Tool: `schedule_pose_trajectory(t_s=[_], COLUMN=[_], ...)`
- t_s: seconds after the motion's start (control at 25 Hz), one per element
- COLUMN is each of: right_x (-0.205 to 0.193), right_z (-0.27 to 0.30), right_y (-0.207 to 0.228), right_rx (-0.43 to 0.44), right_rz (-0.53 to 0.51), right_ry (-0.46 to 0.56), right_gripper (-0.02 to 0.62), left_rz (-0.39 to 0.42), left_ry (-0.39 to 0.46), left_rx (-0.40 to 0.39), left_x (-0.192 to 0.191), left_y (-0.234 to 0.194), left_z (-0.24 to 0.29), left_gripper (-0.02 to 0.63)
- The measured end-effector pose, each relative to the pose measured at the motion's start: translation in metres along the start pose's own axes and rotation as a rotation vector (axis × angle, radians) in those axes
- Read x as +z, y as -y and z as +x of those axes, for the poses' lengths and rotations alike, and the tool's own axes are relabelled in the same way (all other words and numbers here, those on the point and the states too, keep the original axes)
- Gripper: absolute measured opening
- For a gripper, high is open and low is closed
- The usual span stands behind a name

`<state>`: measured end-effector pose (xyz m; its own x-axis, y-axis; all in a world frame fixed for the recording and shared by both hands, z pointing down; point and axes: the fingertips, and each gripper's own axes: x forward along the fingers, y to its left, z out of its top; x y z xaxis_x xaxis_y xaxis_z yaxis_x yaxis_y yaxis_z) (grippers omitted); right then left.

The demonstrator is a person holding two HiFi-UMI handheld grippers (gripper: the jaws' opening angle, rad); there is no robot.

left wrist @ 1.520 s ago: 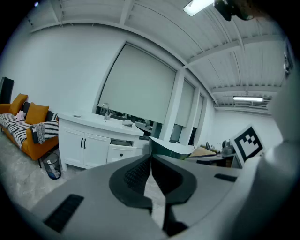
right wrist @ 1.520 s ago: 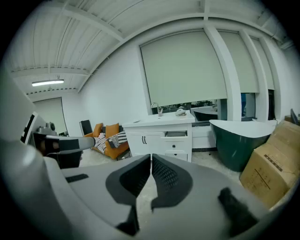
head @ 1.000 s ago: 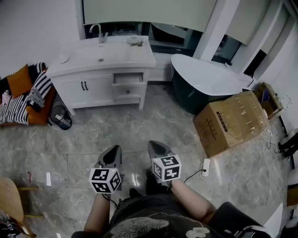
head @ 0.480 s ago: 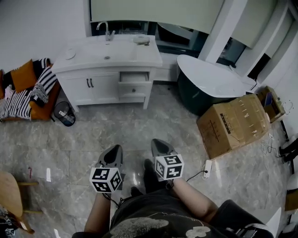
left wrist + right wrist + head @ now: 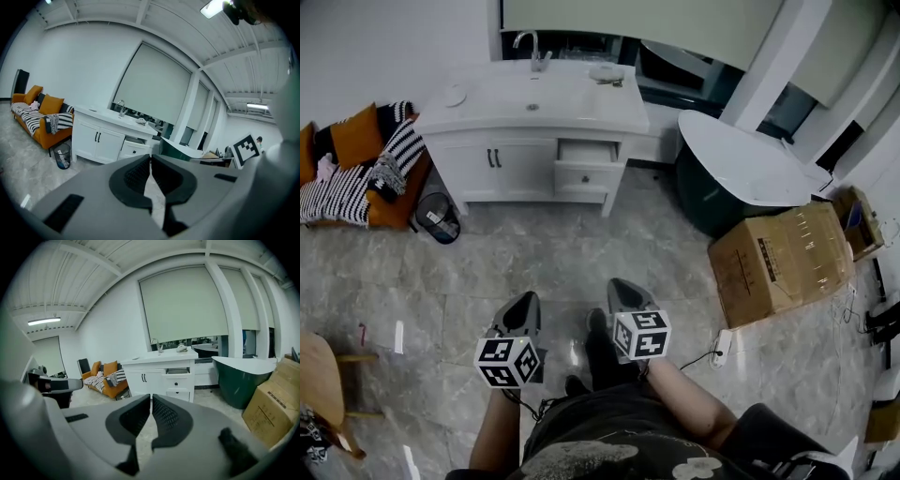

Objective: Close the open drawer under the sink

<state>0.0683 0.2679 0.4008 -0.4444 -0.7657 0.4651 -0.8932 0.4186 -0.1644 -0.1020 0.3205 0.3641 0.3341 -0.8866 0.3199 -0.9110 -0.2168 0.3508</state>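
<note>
Left gripper (image 5: 523, 307) and right gripper (image 5: 623, 291) are hanging clenched on nothing, likely as blunt pushers, well apart from the cabinet (image 5: 520, 173); its right-end top drawer (image 5: 587, 151) is sitting open

Grey marble floor (image 5: 544, 253); white walls (image 5: 384, 47); orange sofa (image 5: 356, 138); dark-green bathtub (image 5: 703, 202); cardboard box (image 5: 783, 258); drawn blind (image 5: 628, 19).

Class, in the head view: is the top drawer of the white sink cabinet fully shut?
No, the top drawer stands pulled out of the white sink cabinet, its inside showing.
</note>
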Motion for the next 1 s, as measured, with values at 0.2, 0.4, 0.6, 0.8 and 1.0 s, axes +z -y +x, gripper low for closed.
schedule_pose_trajectory(t_s=[0.2,0.4,0.6,0.8,1.0], right_x=[0.011,0.031,0.043,0.055,0.075], right_z=[0.023,0.049,0.083,0.117,0.151], right_y=[0.02,0.052,0.084,0.124,0.166], right_rx=[-0.01,-0.038,-0.049,-0.056,-0.068], right_rz=[0.033,0.062,0.095,0.163,0.186], right_ry=[0.006,0.03,0.025,0.008,0.007], right_gripper=[0.029,0.03,0.029,0.03,0.031], left_rz=[0.007,-0.003,0.008,0.008,0.033], left_ry=[-0.005,0.0,-0.027,-0.07,-0.087], left_rx=[0.008,0.008,0.015,0.013,0.031], left_x=[0.009,0.021,0.029,0.037,0.056], left_y=[-0.007,-0.011,-0.017,-0.018,-0.02], left_z=[0.023,0.052,0.096,0.146,0.191], left_gripper=[0.023,0.023,0.023,0.023,0.023])
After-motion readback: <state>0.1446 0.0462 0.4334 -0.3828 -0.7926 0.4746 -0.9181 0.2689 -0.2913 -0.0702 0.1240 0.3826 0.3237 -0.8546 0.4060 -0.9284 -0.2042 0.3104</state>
